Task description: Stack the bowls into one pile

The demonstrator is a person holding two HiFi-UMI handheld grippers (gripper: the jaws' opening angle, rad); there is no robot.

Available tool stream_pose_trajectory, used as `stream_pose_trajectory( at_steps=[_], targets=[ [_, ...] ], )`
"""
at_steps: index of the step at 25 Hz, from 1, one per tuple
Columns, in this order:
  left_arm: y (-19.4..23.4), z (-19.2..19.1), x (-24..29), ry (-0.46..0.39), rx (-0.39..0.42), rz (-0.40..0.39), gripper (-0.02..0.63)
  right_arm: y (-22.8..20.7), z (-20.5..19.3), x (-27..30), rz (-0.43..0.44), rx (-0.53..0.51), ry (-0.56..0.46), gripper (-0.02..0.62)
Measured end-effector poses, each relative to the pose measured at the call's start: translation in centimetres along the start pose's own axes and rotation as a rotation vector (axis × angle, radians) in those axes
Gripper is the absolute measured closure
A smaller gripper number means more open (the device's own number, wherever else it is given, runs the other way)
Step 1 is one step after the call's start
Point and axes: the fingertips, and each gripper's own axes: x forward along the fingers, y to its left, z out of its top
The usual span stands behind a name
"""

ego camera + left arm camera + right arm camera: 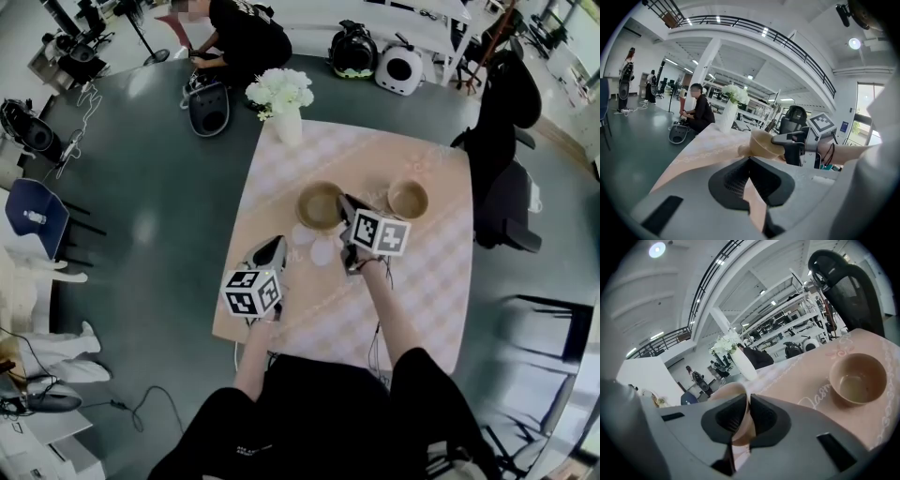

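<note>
Head view: my right gripper (345, 206) pinches the left bowl (317, 206) by its rim; the right bowl (408, 199) sits apart, nothing stacked yet; my left gripper (274, 246) is closed and empty.

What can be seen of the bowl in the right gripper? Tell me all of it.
The bowl is plain, round and beige, smooth and matte, ceramic or plastic by its look, and it seems empty. The right gripper is shut on its rim, with one pad inside and one outside. The bowl appears tipped over the pink checked tablecloth. In the head view it lies left of the second bowl, apart from it.
</note>
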Motion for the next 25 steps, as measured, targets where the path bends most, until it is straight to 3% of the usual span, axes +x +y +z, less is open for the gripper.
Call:
stream_pose_trajectory(
  at_steps=[25],
  targets=[
    [1.6,-0.9,2.9,0.030,-0.053,0.028,0.609,-1.3,-2.5,3.7,-0.088,-0.189,0.106,0.572]
  ],
)
